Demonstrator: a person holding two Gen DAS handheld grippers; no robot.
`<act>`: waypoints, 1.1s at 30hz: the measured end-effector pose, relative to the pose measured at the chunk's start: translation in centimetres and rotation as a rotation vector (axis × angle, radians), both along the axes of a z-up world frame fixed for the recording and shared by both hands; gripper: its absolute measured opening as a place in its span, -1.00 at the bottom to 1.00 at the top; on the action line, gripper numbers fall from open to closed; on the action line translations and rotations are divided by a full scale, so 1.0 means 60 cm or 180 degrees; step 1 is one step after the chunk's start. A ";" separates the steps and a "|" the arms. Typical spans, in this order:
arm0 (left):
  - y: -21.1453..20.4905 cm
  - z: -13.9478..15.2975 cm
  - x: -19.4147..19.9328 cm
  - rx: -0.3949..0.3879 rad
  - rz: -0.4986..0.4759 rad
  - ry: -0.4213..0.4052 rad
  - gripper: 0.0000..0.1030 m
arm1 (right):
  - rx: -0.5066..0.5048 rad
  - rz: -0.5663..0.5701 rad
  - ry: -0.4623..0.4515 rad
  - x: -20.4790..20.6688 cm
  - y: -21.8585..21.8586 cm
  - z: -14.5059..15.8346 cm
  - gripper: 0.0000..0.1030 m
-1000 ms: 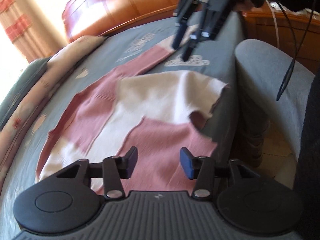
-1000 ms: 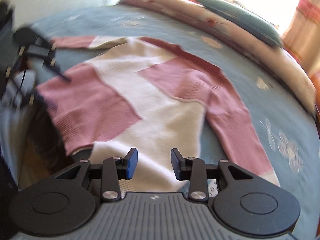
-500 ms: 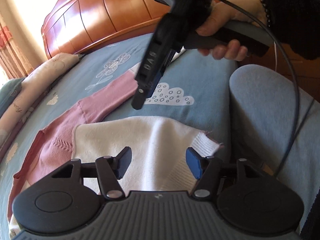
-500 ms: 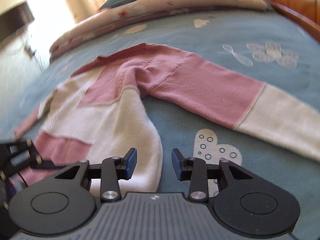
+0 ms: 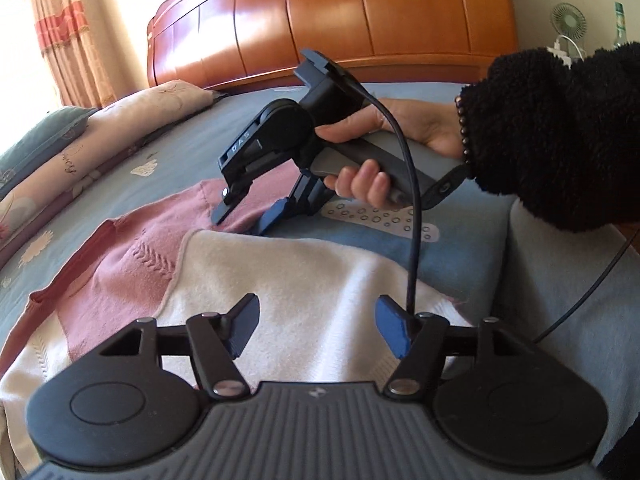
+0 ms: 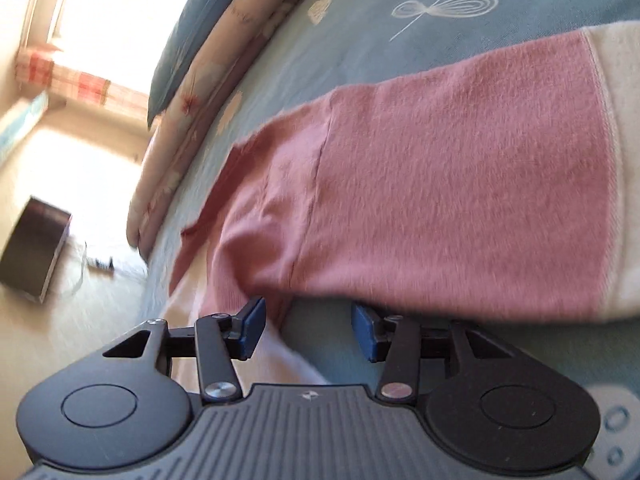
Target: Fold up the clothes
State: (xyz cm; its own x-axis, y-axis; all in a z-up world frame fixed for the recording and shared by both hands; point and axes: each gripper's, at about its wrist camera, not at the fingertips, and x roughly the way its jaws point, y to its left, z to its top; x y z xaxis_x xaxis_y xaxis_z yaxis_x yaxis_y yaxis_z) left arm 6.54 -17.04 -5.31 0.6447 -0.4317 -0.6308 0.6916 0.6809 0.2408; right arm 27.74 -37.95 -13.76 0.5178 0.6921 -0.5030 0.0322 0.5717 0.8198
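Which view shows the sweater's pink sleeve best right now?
The right wrist view: the pink sleeve fills the frame, down to its cream cuff. The left wrist view shows only a strip of it, partly behind the right gripper.

**Pink-and-cream sweater spread on blue bed**

A knit sweater [image 5: 280,280] in dusty pink and cream blocks lies flat on a blue patterned bedspread [image 5: 168,160], its cream panel nearest the bed's edge, with a leaf-stitch detail on the pink part. One sleeve [image 6: 460,168] stretches out across the bedspread, pink along most of its length and cream toward the end.
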 end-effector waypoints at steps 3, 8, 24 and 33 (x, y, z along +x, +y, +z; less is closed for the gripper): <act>0.008 -0.001 0.012 -0.0041 0.0037 0.0018 0.28 | 0.0090 -0.0221 -0.0057 0.017 -0.003 -0.004 0.01; 0.014 -0.007 0.015 -0.0063 0.0030 -0.0017 0.28 | -0.0415 -0.0258 -0.0482 0.029 0.004 0.019 -0.73; 0.024 -0.028 0.027 0.0006 0.0053 -0.0013 0.32 | -0.1243 -0.0258 -0.0833 0.115 -0.026 0.070 -0.68; 0.035 -0.022 0.023 0.0000 0.0089 -0.0022 0.33 | -0.1138 0.0239 -0.0651 -0.005 -0.021 0.071 -0.45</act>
State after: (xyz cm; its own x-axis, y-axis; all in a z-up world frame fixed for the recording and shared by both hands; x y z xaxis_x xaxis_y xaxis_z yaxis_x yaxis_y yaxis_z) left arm 7.92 -14.92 -6.65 0.6610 -0.4134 -0.6263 0.6706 0.6999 0.2457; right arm 27.45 -39.20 -9.52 0.5867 0.5321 -0.6104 -0.1633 0.8161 0.5544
